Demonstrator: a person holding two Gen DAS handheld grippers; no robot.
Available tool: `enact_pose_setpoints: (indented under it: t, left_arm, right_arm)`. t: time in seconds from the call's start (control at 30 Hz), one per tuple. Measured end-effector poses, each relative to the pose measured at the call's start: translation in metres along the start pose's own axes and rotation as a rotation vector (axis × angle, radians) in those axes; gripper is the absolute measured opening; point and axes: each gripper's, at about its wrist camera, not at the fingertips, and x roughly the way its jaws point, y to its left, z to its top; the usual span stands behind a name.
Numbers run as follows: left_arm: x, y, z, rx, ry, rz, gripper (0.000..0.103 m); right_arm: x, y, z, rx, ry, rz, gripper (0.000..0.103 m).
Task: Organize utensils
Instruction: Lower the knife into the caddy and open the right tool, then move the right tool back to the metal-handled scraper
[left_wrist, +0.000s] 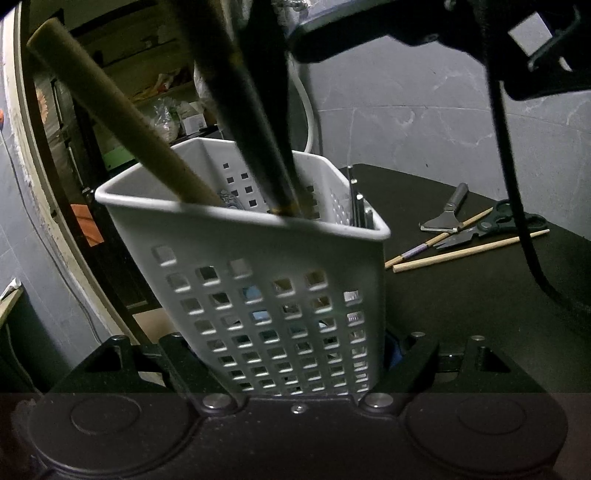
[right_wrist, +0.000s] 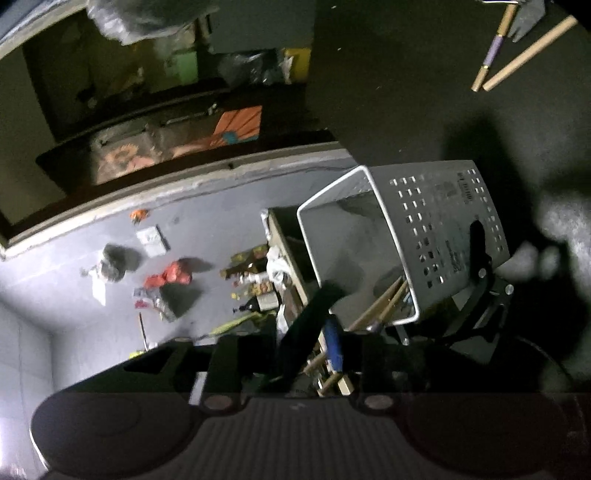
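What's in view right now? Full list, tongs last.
basket: 1, white, perforated, clamped near its base
wooden handle: 1, tan, sticking out of basket
dark handle: 1, black, in basket beside the wooden one
blue handle: 1, blue, by basket mouth
chopsticks: 2, pale wood, one purple-banded, on table right of basket
scissors: 1, black, across chopsticks
scraper: 1, metal, grey handle, beside scissors
table: 1, black
left tongs: shut on basket
right tongs: open, over basket
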Motion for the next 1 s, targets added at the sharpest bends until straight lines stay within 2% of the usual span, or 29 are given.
enact_pose_setpoints:
  t: [0.03,0.1,0.23,0.4,0.47,0.6,0.67,0.83,0.9,0.93,1.0]
  left_arm:
    - [0.000,0.000,0.000,0.002,0.000,0.001,0.082]
    - [-0.001,0.000,0.000,0.001,-0.001,0.002,0.082]
    - [-0.001,0.000,0.000,0.000,-0.001,0.003,0.082]
    - [0.000,-0.001,0.000,0.002,-0.003,0.004,0.082]
    - [0.000,-0.001,0.000,0.003,-0.003,0.004,0.082]
    - [0.000,-0.001,0.000,0.011,0.001,0.004,0.082]
    - [0.000,-0.001,0.000,0.012,0.002,0.004,0.082]
    - [0.000,-0.003,0.002,0.013,0.006,0.007,0.083]
    - [0.000,-0.003,0.002,0.013,0.006,0.009,0.083]
    - [0.000,-0.003,0.002,0.013,0.006,0.009,0.083]
    - [0.000,-0.003,0.002,0.012,0.006,0.009,0.083]
  right_arm:
    - [0.001,0.001,-0.001,-0.003,-0.006,0.005,0.044]
    - [0.001,0.006,-0.002,-0.025,-0.018,0.012,0.057]
    - [-0.010,0.014,-0.006,-0.099,-0.043,-0.012,0.065]
    - [-0.044,0.012,-0.008,-0.166,-0.161,-0.043,0.094]
    - [-0.059,0.002,-0.007,-0.169,-0.211,-0.054,0.102]
    - [-0.074,-0.020,-0.002,-0.203,-0.220,-0.106,0.103]
    - [-0.076,-0.023,-0.001,-0.276,-0.177,-0.151,0.103]
    - [-0.073,-0.011,-0.009,-0.746,-0.008,-0.286,0.103]
    - [-0.069,-0.010,-0.013,-0.915,0.103,-0.352,0.103]
    - [-0.067,-0.010,-0.013,-0.969,0.148,-0.392,0.103]
    - [-0.059,-0.009,-0.016,-1.093,0.241,-0.529,0.103]
